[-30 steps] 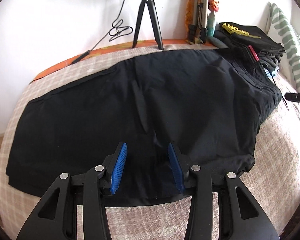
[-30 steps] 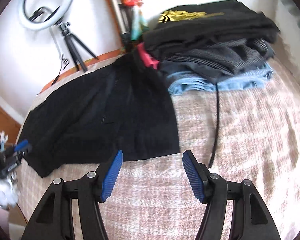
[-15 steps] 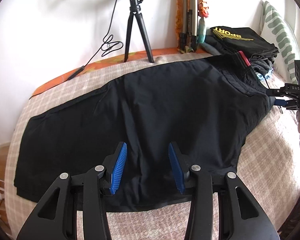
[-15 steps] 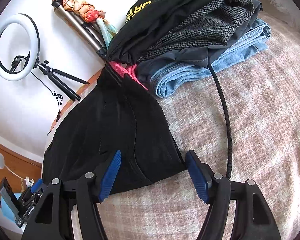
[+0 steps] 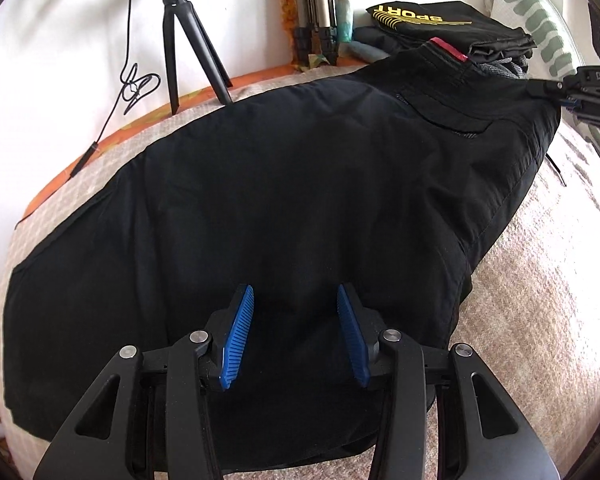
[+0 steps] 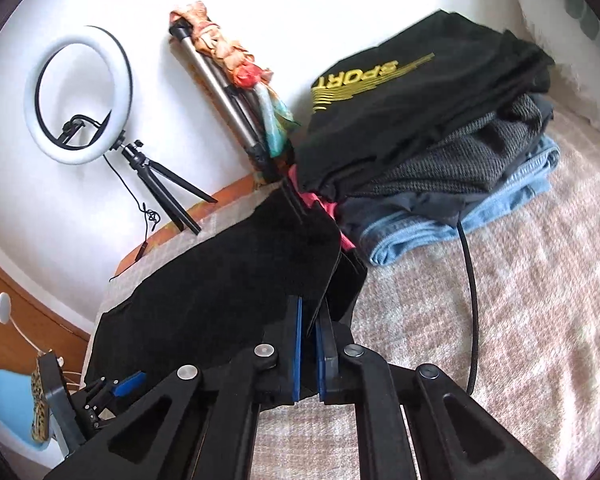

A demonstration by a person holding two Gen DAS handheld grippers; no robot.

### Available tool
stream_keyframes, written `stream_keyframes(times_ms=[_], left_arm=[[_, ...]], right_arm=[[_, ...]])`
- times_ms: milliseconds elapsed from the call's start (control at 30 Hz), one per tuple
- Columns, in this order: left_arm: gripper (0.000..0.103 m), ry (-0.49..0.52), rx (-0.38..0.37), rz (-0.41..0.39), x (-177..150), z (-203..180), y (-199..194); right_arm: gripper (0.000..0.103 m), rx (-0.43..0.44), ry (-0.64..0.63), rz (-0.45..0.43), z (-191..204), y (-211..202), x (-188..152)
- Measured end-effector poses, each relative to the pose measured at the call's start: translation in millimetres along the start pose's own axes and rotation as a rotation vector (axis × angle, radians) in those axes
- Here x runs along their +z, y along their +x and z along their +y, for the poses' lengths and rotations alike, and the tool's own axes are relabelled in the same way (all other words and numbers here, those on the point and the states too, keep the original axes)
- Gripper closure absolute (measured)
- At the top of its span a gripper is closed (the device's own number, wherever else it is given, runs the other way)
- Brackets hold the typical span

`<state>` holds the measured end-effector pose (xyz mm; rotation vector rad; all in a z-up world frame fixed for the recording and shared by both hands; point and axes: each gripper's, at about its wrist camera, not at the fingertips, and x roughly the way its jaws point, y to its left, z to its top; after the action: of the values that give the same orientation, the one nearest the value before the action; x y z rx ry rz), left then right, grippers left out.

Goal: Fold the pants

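Black pants (image 5: 280,184) lie spread across the beige checked bed, waistband with a pink tag at the far right. My left gripper (image 5: 296,332) is open, its blue pads just above the near edge of the pants around the middle. My right gripper (image 6: 308,344) is shut on the waistband corner of the pants (image 6: 228,280) and lifts it slightly. The right gripper also shows at the right edge of the left wrist view (image 5: 572,96).
A stack of folded clothes (image 6: 440,140), black "SPORT" shirt on top, sits on the bed beside the waistband. A ring light on a small tripod (image 6: 80,96) and a folded tripod (image 6: 228,92) stand against the wall. A black cable (image 6: 474,300) trails over the bedspread (image 6: 520,280).
My right gripper has moved onto the waistband corner and shut on it. My left gripper has come lower and closer over the near edge of the pants, still open.
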<state>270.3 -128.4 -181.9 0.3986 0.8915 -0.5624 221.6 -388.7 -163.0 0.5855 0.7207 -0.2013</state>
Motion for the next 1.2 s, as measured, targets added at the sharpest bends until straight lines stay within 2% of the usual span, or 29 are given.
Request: stream_keyframes(times_ms=[167,233,300,367,500,700,833,933,1033,1200], left_arm=[[0.061,-0.069,-0.004,-0.028,-2.9,14.4,-8.8],[0.06,-0.086,-0.031,0.019,-8.8,20.6,-1.0],[0.059,-0.087,-0.033,0.01,-12.4,25.7,-5.8],[0.059,-0.131,-0.032,-0.031,-14.7,38.9,-19.1],[0.059,-0.274,-0.025,-0.1,-26.3,86.2,-49.6],[0.059,-0.438,0.077,-0.13,-58.9,173.4,-78.5],[0.059,-0.55,0.119,-0.133,-84.9,225.9,-87.3],[0.06,-0.619,0.114,-0.144,-109.0,254.5,-95.1],[0.061,-0.689,0.078,-0.152,-125.0,273.2,-94.8],[0.061,-0.737,0.045,-0.148,-140.0,281.0,-89.6]], right_arm=[[0.102,0.024,-0.07,-0.03,24.8,-19.1,15.6],[0.102,0.014,-0.118,-0.037,39.3,-21.8,17.1],[0.102,0.026,-0.146,-0.036,54.1,-23.6,19.2],[0.103,0.034,-0.179,-0.047,70.7,-26.2,20.6],[0.103,0.055,-0.258,-0.058,113.4,-28.9,23.8],[0.103,0.111,-0.38,-0.055,188.2,-22.8,14.0],[0.103,0.149,-0.467,-0.033,242.0,-5.7,-3.1],[0.103,0.19,-0.525,0.001,282.5,13.3,-21.3],[0.103,0.235,-0.575,0.051,323.1,36.9,-45.0],[0.103,0.286,-0.648,0.165,375.2,86.9,-97.2]])
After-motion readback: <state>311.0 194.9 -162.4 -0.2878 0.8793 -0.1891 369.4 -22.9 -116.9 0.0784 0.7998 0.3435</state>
